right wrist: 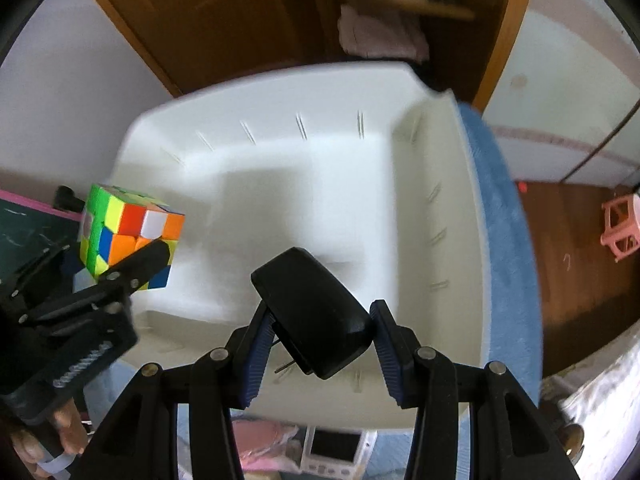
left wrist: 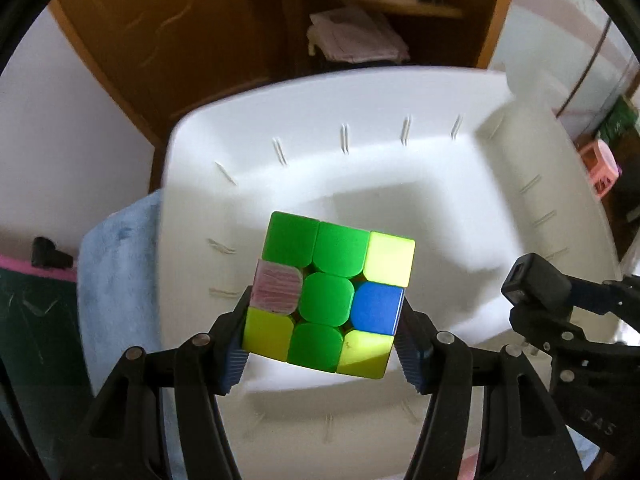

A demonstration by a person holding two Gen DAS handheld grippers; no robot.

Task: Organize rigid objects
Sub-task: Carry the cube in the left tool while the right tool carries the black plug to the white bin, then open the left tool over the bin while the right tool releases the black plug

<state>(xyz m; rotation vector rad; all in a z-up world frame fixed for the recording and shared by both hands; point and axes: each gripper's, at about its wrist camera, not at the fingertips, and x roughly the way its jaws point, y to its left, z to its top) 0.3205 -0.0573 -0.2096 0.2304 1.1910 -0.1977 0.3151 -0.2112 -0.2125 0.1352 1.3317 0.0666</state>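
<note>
My left gripper point(left wrist: 322, 320) is shut on a scrambled puzzle cube point(left wrist: 332, 292) and holds it above the inside of a white plastic bin point(left wrist: 248, 184). The cube also shows in the right wrist view point(right wrist: 128, 236), at the bin's left side, with the left gripper point(right wrist: 132, 264) around it. My right gripper point(right wrist: 320, 328) is shut on a black plug adapter point(right wrist: 316, 312), its metal prongs pointing down, held over the bin point(right wrist: 360, 184). The adapter and right gripper show at the right edge of the left wrist view point(left wrist: 536, 284).
The bin sits on a blue towel point(left wrist: 116, 272), also seen along its right side point(right wrist: 504, 240). A wooden cabinet point(left wrist: 168, 40) stands behind. A pink stool point(right wrist: 624, 224) is on the wooden floor at right. A white device point(right wrist: 336, 448) lies by the bin's near edge.
</note>
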